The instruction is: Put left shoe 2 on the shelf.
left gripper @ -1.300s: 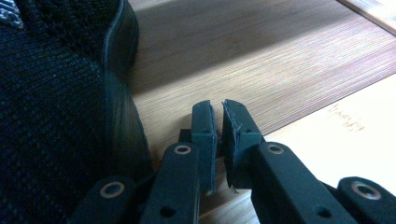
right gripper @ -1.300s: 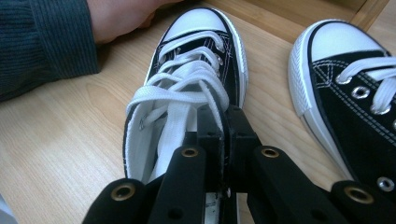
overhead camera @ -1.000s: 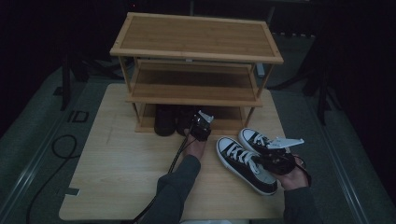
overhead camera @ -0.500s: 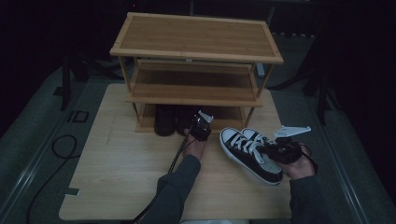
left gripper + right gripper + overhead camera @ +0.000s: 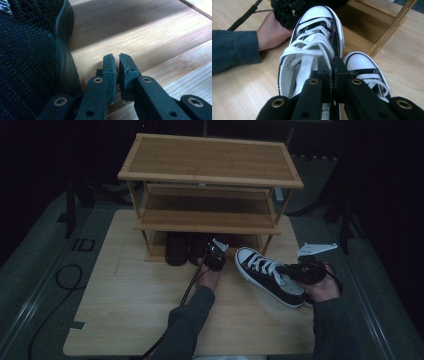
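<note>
My right gripper (image 5: 289, 270) (image 5: 332, 60) is shut on the heel end of a black-and-white laced sneaker (image 5: 260, 272) (image 5: 317, 27). It holds the sneaker a little above the table, toe toward the wooden shoe rack (image 5: 210, 160). The matching second sneaker (image 5: 364, 67) lies on the table beside it. My left gripper (image 5: 215, 256) (image 5: 116, 57) rests low at the rack's bottom shelf. Its jaws are nearly together with nothing between them. A black knit shoe (image 5: 25, 62) (image 5: 175, 249) stands just to its left on that shelf.
The rack has three bamboo shelves; the top and middle (image 5: 205, 215) are bare. It stands at the back of a light wooden table (image 5: 125, 310). A cable (image 5: 187, 292) trails from the left gripper along the forearm. Dark stands surround the table.
The right gripper has lifted the sneaker and carried it toward the rack. The left gripper has stayed where it was.
</note>
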`<state>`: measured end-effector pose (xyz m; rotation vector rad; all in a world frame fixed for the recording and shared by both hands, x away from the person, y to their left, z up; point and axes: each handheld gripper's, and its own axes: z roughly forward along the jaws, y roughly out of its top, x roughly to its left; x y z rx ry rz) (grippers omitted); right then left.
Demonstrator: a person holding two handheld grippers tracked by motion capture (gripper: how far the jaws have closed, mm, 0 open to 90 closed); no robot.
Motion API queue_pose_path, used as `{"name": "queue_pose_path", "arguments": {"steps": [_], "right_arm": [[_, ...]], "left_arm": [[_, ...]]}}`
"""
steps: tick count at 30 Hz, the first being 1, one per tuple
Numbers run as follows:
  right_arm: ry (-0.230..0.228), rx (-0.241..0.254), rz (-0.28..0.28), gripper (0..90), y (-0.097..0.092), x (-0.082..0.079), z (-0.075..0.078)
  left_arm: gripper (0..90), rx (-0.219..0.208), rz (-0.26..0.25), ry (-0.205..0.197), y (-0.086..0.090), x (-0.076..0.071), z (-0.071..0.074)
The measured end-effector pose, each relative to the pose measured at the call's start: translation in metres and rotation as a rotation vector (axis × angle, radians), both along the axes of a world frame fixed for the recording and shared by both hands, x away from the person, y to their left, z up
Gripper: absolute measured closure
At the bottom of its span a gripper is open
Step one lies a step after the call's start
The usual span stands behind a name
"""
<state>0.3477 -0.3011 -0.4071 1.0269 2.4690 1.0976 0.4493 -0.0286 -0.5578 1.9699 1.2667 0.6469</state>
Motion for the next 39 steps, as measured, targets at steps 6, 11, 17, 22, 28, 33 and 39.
{"name": "queue_pose_path", "arguments": {"steps": [6, 11, 17, 22, 28, 33, 39], "right_arm": [[-0.003, 0.012, 0.011, 87.0, -0.004, 0.006, 0.009], [-0.006, -0.001, 0.018, 87.0, -0.002, 0.009, 0.015], [-0.013, 0.008, 0.03, 87.0, -0.001, 0.01, 0.023], [-0.016, 0.006, 0.043, 87.0, 0.0, 0.011, 0.031], [-0.02, 0.007, 0.057, 87.0, 0.002, 0.013, 0.041], [-0.021, 0.0, 0.069, 87.0, 0.004, 0.014, 0.046], [-0.017, 0.019, 0.091, 87.0, 0.008, 0.015, 0.053]], "left_arm": [[84.0, 0.0, 0.0, 0.0, 0.0, 0.0, 0.0], [84.0, -0.001, 0.003, -0.002, 0.0, 0.0, 0.0], [84.1, 0.0, 0.002, -0.004, -0.001, 0.0, 0.0], [84.2, 0.002, 0.003, -0.005, -0.001, 0.0, 0.0], [84.2, -0.003, 0.009, -0.008, -0.001, 0.0, 0.0], [84.2, -0.002, 0.007, -0.007, -0.001, 0.0, 0.0], [84.2, 0.005, 0.002, -0.003, -0.001, 0.0, 0.0]]}}
